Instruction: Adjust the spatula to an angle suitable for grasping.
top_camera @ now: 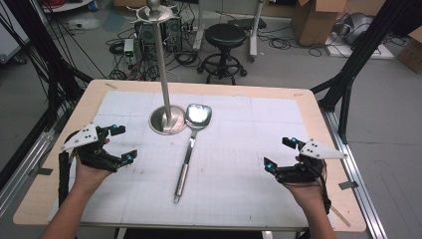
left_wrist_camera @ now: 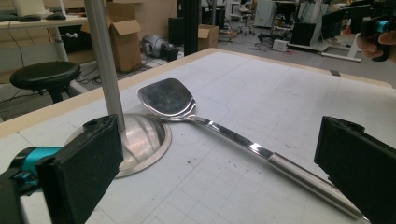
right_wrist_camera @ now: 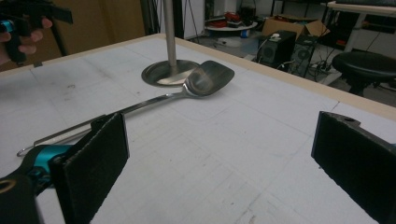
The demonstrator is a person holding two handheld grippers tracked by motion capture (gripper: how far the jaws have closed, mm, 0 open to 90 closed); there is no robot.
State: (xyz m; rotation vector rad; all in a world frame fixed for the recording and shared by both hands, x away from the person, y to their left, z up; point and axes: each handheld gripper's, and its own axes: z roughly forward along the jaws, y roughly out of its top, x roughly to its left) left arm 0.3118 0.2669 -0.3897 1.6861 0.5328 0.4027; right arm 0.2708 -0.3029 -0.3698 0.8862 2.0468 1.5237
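Beside the stand [top_camera: 167, 120], the spatula [top_camera: 190, 144] lies untouched; both grippers, left [top_camera: 121, 143] and right [top_camera: 279, 152], hover released, 0 steps done.

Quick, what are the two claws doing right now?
Left gripper: open, holding nothing.
Right gripper: open, holding nothing.

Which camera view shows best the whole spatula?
The high view: the spatula lies there complete, blade beside the stand. The left gripper view cuts off its handle end; the right gripper view hides part of the handle behind a finger.
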